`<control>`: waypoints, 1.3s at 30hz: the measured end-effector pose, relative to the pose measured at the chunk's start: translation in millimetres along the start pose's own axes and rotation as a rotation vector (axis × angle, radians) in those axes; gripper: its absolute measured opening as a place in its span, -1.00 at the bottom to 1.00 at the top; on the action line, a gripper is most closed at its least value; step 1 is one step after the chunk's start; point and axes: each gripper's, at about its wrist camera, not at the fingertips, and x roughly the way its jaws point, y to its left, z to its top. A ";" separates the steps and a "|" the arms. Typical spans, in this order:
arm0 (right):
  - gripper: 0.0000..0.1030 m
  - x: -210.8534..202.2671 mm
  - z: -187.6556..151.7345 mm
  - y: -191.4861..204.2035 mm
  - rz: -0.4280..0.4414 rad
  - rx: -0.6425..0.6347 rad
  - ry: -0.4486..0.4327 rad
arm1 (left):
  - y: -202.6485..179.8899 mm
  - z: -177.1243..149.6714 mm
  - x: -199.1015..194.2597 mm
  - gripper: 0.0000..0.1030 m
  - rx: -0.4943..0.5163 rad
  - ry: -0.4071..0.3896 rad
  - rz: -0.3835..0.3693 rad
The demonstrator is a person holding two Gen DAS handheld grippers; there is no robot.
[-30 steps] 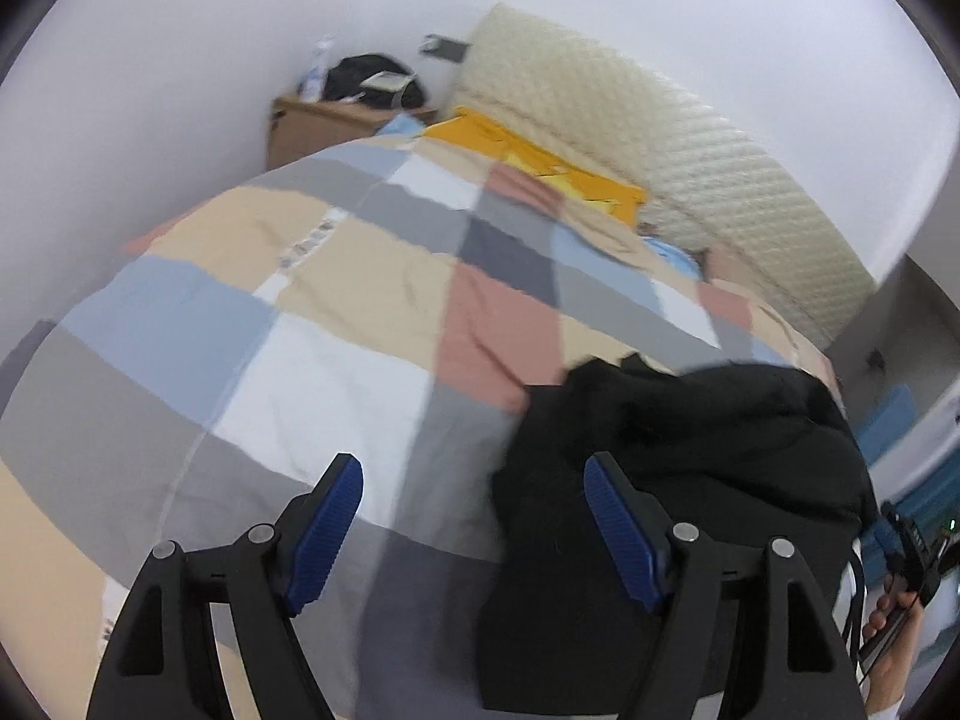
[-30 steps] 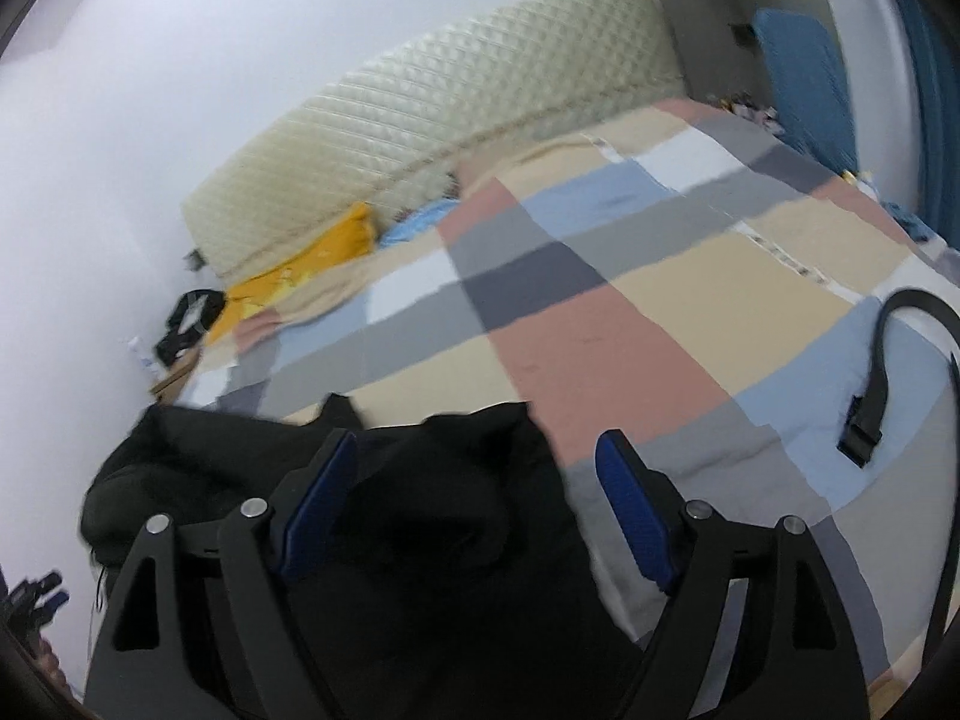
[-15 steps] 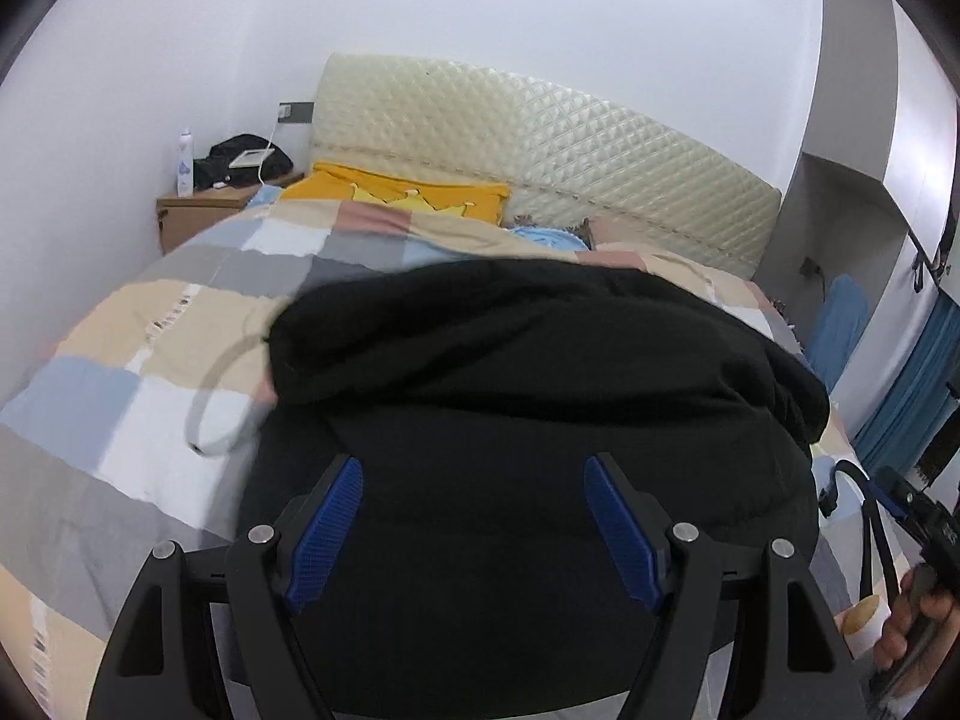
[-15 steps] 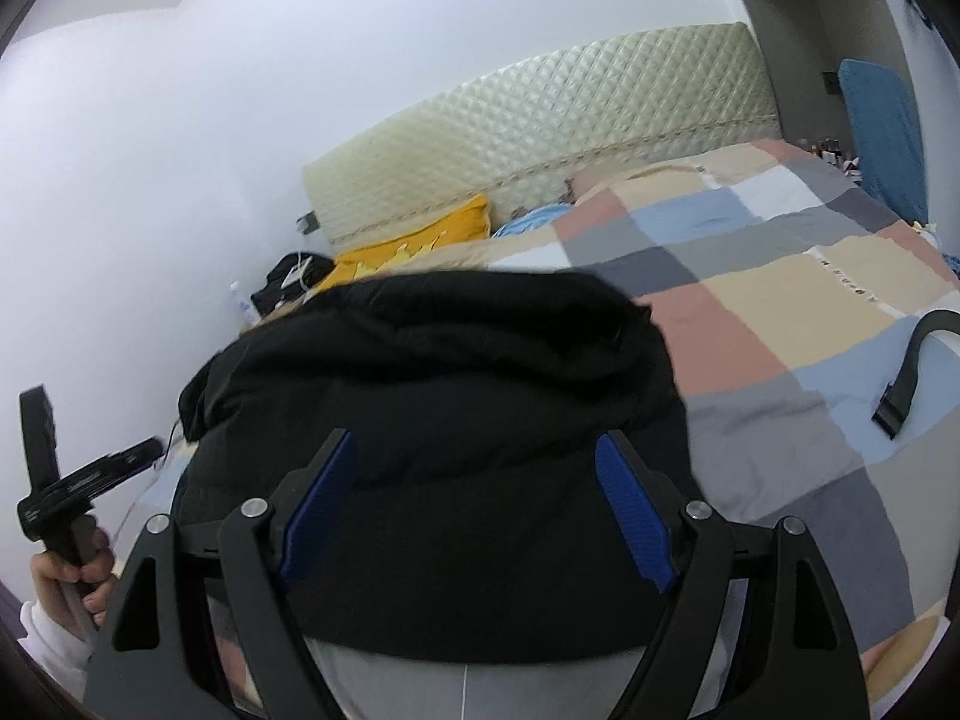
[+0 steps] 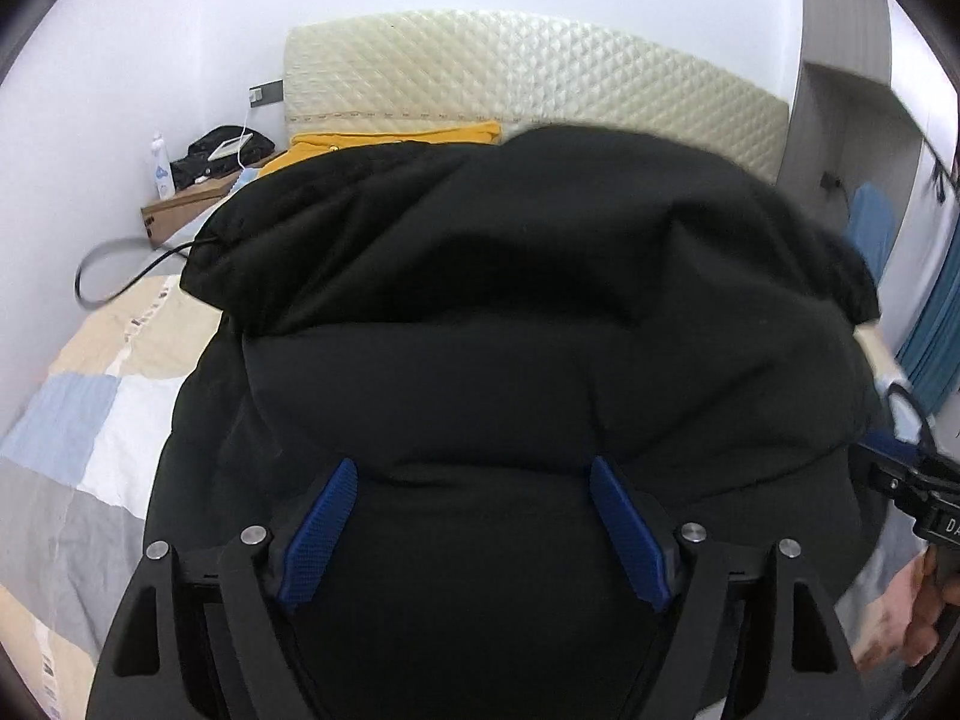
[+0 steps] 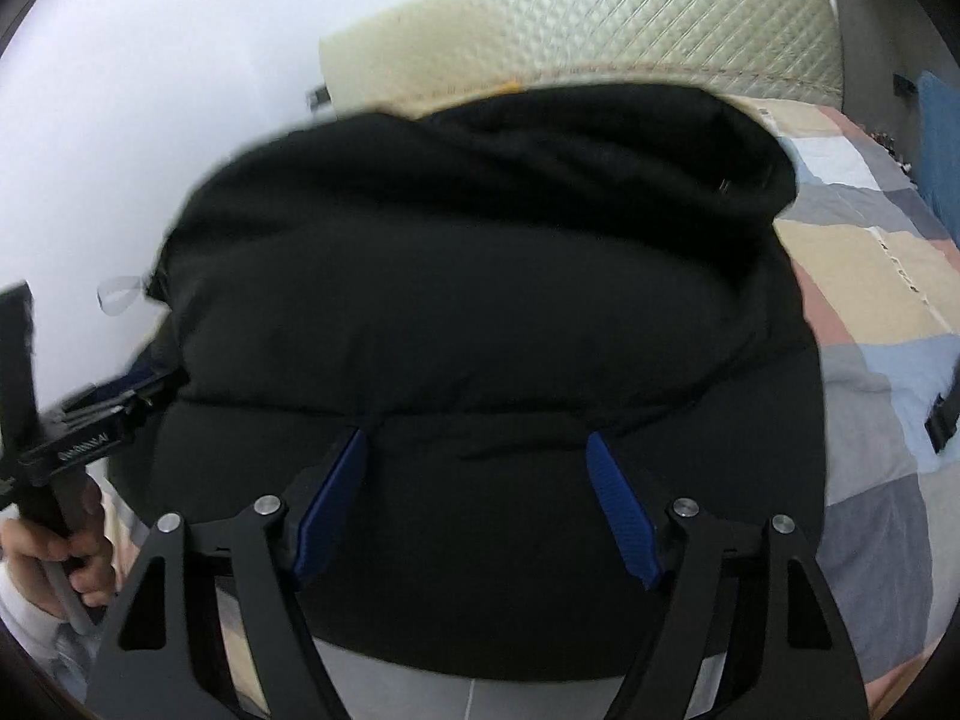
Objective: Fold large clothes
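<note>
A large black puffy jacket [image 5: 510,300] lies bunched on the patchwork quilt [image 5: 78,420] and fills most of both views. My left gripper [image 5: 471,462] hangs low over its near part, jaws wide and still opening. Black fabric bulges between the blue pads [image 5: 318,534], which do not press on it. My right gripper [image 6: 475,434] is over the same jacket [image 6: 480,270] from the other side, jaws wide but closing, pads [image 6: 624,516] apart from the cloth. Each gripper shows at the edge of the other's view, held in a hand [image 6: 54,552].
A quilted cream headboard [image 5: 540,72] stands behind the jacket, with a yellow garment [image 5: 396,138] at its foot. A nightstand [image 5: 186,204] with a bottle and black items sits far left. A black buckled strap [image 6: 942,426] lies on the quilt at the right. Blue curtains [image 5: 936,330] hang beyond.
Both grippers have swung in over the black jacket and come lower and closer. A second ago the left one was over bare quilt beside it. The jacket now fills both views.
</note>
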 end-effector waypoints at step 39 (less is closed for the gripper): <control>0.48 146.3 145.9 -27.7 -0.043 0.020 0.003 | 15.6 122.2 136.5 0.62 -0.044 0.086 0.003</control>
